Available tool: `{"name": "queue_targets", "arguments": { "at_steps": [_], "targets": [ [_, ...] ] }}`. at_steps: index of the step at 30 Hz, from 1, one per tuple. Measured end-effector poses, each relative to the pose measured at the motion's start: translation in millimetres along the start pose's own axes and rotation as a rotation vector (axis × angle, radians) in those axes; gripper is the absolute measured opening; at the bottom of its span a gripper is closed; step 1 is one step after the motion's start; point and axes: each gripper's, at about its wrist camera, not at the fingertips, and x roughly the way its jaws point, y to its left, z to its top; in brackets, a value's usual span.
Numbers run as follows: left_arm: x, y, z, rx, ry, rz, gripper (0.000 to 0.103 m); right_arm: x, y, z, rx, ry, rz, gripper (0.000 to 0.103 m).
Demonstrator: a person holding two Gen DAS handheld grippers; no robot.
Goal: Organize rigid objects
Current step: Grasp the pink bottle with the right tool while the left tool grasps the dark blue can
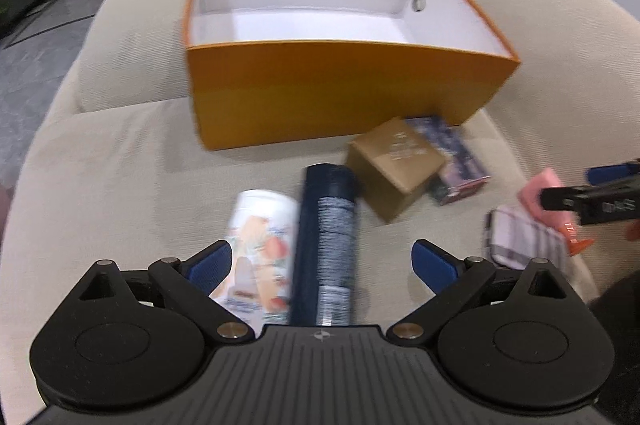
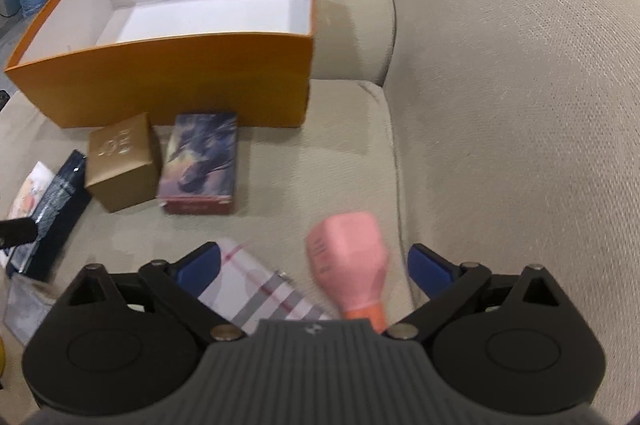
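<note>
Left wrist view: both tongs, left (image 1: pixel 322 261) and right (image 2: pixel 314 265), tilt downward, released, over sofa clutter.

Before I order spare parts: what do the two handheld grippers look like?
Both match. The left gripper and right gripper each have a ribbed black body with a small compass-like emblem, two round black housings, black linkage arms with silver pins, and blue finger pads. No cables or sleeves are visible.

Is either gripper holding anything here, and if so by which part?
Nothing is held. The left gripper stands open above the dark can; the right gripper stands open above the pink bottle, pads clear of it.
</note>
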Motion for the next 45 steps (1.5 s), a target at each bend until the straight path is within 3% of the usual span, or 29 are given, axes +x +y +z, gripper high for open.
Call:
{"name": "queue_targets", "arguments": {
  "at_steps": [4,7,8,12,18,22,37,39,41,42,45],
  "targets": [
    [4.9,-7.2,1.5,0.009,-0.003,-0.012,0.102,5.3,-8.2,3.4,-0.001,0.003,0.0,0.091],
    [12.7,-6.6,2.4,-0.001,0.03,-0.022,0.08,9.2,-12.1,4.0,-0.003,0.009,0.005,0.09],
    [15.2,-6.4,2.3,-0.003,0.044,-0.028,0.077,10.8,-12.9,3.8,-0.003,0.012,0.007,0.09],
    [19.3,-13.1,0.8,0.038,0.057,-0.016,0.078,17.9,-18.9,3.6,-0.006,0.023,0.01,0.088],
    [30.2,-25.4,-1.6,0.126,0.111,0.031,0.08,31.5,-30.0,4.3,0.028,0.065,0.066,0.075],
    [45.8,-23.8,-4.1,0.108,0.159,0.042,0.077,40.0,-29.8,7.1,0.015,0.09,0.072,0.068],
    [55.2,-22.7,1.8,0.119,0.135,0.047,0.077,63.2,-31.8,8.3,0.025,0.192,0.117,0.06],
    [53.4,-22.7,0.4,0.119,0.122,0.052,0.07,65.2,-35.1,9.0,0.039,0.199,0.128,0.06],
    [50.0,-20.9,-0.3,0.114,0.11,0.07,0.051,66.1,-35.9,8.9,0.05,0.202,0.137,0.059],
    [48.2,-19.2,0.2,0.108,0.107,0.077,0.047,66.0,-36.3,8.7,0.052,0.201,0.139,0.058],
    [44.9,-14.8,0.8,0.095,0.109,0.059,0.047,64.6,-35.9,8.0,0.052,0.191,0.133,0.053]
  ]
}}
